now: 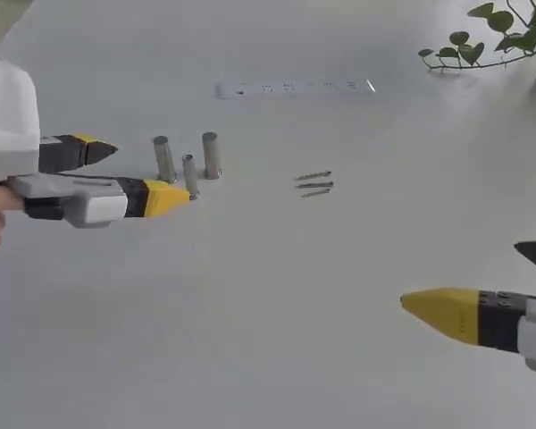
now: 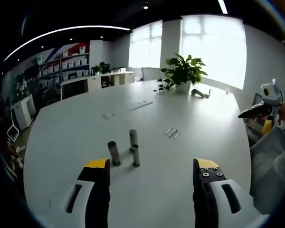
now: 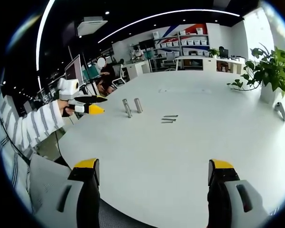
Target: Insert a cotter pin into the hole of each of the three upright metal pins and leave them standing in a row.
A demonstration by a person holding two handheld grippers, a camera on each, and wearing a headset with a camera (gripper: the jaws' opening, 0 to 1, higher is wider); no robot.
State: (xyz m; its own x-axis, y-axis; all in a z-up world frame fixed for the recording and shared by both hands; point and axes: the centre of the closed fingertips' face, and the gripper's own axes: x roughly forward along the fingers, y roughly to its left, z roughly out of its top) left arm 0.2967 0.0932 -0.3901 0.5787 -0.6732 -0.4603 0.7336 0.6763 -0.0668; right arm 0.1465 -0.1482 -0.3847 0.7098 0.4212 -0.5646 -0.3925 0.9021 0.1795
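Metal pins (image 1: 212, 154): upright cluster.
Cotter pins (image 1: 314, 184): lying near the metal pins.
Left gripper (image 1: 154, 172): jaws apart, beside the metal pins.
Right gripper (image 1: 460, 275): jaws apart, well apart from the metal pins.

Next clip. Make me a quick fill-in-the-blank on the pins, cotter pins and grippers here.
1. The three metal pins stand ___ on the table.
2. ___ cotter pins lie loose, apart from them.
3. The left gripper and right gripper both have jaws ___.
4. The gripper nearer the metal pins is the ___ one.
Missing: upright; three; open; left.
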